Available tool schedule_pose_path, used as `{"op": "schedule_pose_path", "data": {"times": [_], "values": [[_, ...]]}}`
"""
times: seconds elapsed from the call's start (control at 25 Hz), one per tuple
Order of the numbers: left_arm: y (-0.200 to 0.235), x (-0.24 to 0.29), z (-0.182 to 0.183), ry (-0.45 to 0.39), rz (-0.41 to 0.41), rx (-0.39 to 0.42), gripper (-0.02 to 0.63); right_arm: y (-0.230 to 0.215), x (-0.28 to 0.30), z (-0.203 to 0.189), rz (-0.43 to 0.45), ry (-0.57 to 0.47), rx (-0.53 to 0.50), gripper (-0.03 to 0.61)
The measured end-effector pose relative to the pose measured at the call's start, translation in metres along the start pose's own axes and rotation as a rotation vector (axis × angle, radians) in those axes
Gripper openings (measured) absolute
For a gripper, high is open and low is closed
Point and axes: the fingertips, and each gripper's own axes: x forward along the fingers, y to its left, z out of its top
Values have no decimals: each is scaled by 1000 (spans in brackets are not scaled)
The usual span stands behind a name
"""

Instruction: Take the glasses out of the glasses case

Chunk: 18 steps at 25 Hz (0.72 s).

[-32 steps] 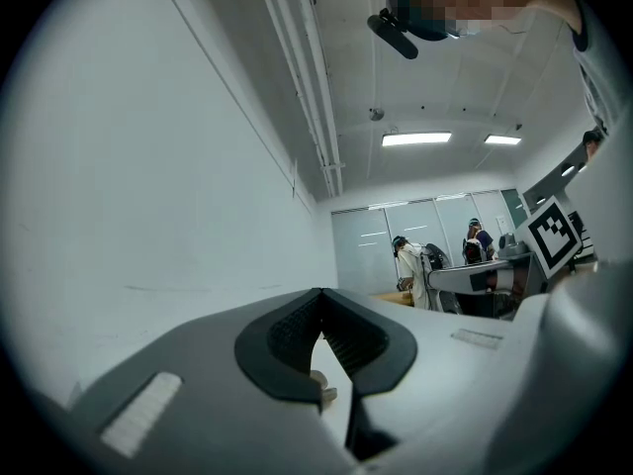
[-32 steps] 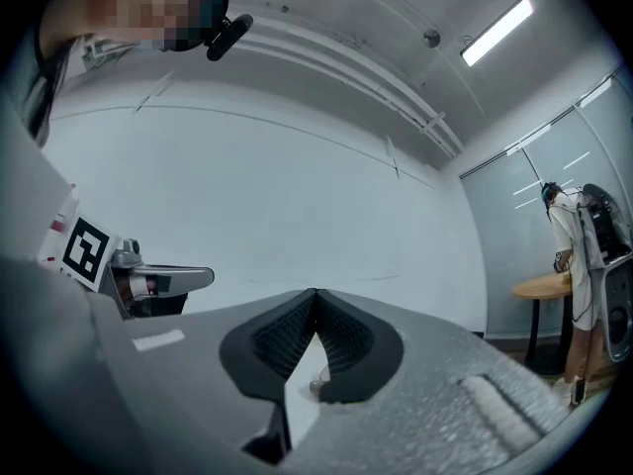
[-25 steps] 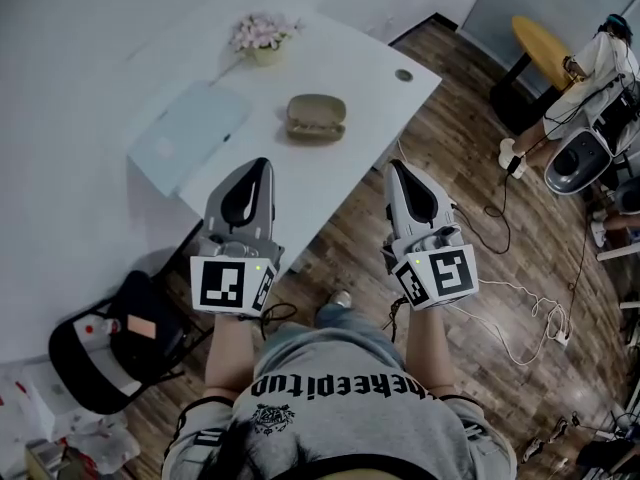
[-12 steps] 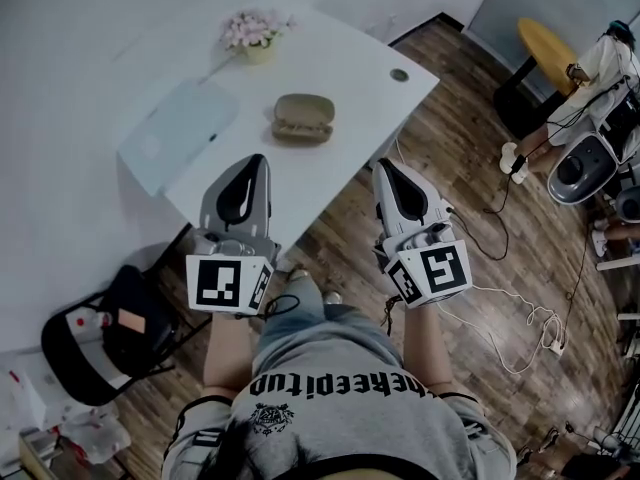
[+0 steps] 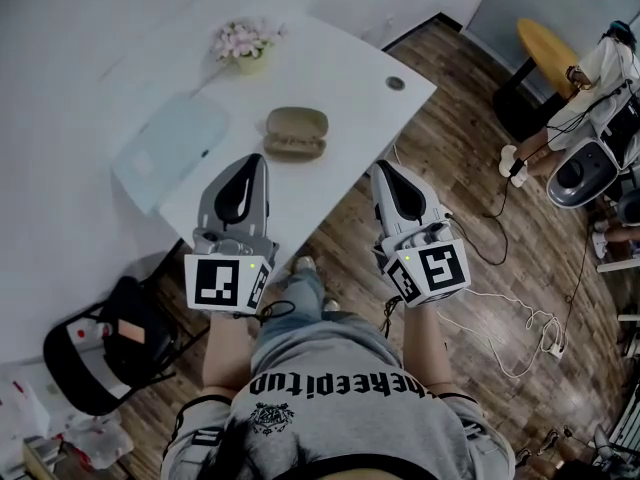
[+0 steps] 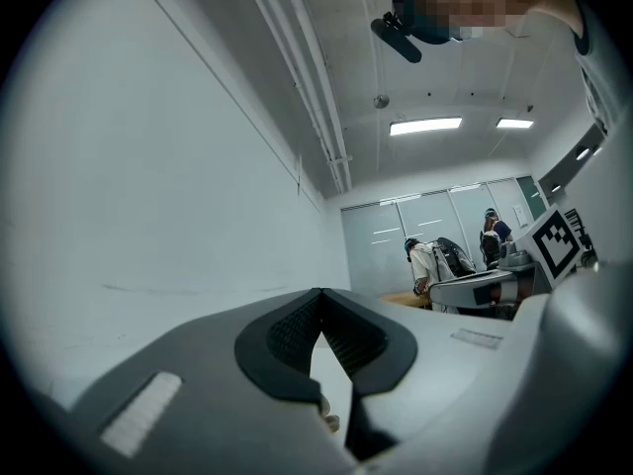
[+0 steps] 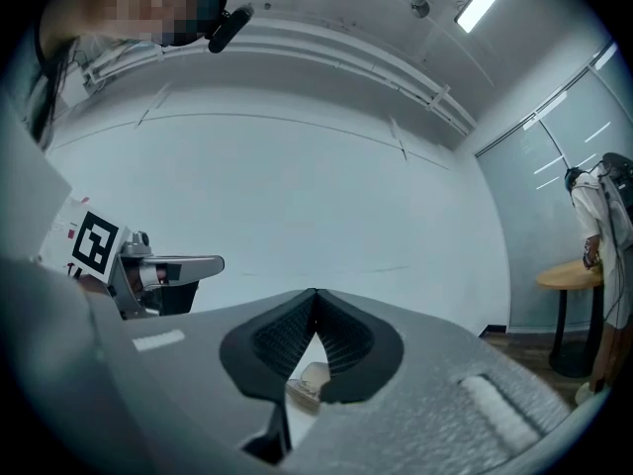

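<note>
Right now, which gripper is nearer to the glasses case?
Left. The left gripper hovers just short of the glasses case; the right gripper is farther off, near the table's edge.

Matt glasses case point(image 5: 296, 133), smooth table point(image 5: 335, 73), wooden floor point(image 5: 480, 178)

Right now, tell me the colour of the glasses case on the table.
The glasses case is a dull olive-brown, best seen in the head view.

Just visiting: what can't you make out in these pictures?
- What is inside the glasses case: it looks closed in the head view, with the lid hiding any contents.
- The case in the right gripper view: the right gripper's shut jaws cover all but a sliver.
- What the flat pale blue thing is: too small in the head view.
</note>
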Motion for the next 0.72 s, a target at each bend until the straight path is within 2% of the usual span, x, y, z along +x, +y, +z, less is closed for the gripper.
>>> {"op": "schedule_pose_path", "data": {"times": [0.4, 0.72], "values": [[35, 33, -11, 9, 34, -1, 20, -18, 56, -9, 33, 29, 11, 2], [66, 43, -32, 49, 75, -19, 20, -19, 97, -37, 76, 112, 26, 2]]}}
